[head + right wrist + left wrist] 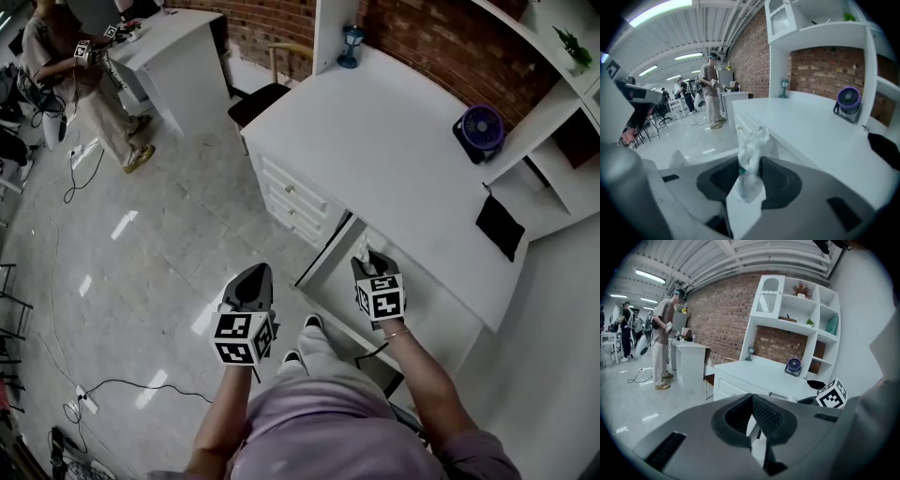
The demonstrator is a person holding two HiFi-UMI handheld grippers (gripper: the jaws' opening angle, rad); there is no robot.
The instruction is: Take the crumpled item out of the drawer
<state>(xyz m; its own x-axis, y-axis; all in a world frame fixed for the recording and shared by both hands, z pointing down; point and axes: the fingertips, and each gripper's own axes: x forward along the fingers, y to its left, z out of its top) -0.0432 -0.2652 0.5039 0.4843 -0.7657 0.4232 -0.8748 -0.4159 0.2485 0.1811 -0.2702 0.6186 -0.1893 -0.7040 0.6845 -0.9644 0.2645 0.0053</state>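
Note:
My right gripper (367, 265) is shut on a white crumpled item (363, 248), holding it just above the open drawer (323, 248) of the white desk (375, 141). In the right gripper view the crumpled item (751, 150) stands up between the two dark pads, with a touch of teal low in it, and the right gripper (750, 161) pinches its lower part. My left gripper (255, 274) hangs over the floor to the left of the drawer. In its own view the left gripper (752, 399) has its tips together with nothing between them.
On the desk stand a purple fan (481, 127) and a blue lantern (351, 45); a black pouch (499, 225) lies at the right. A chair (258, 98) sits at the desk's far end. Another person (84, 75) works at a second white table. Cables (112, 384) trail on the floor.

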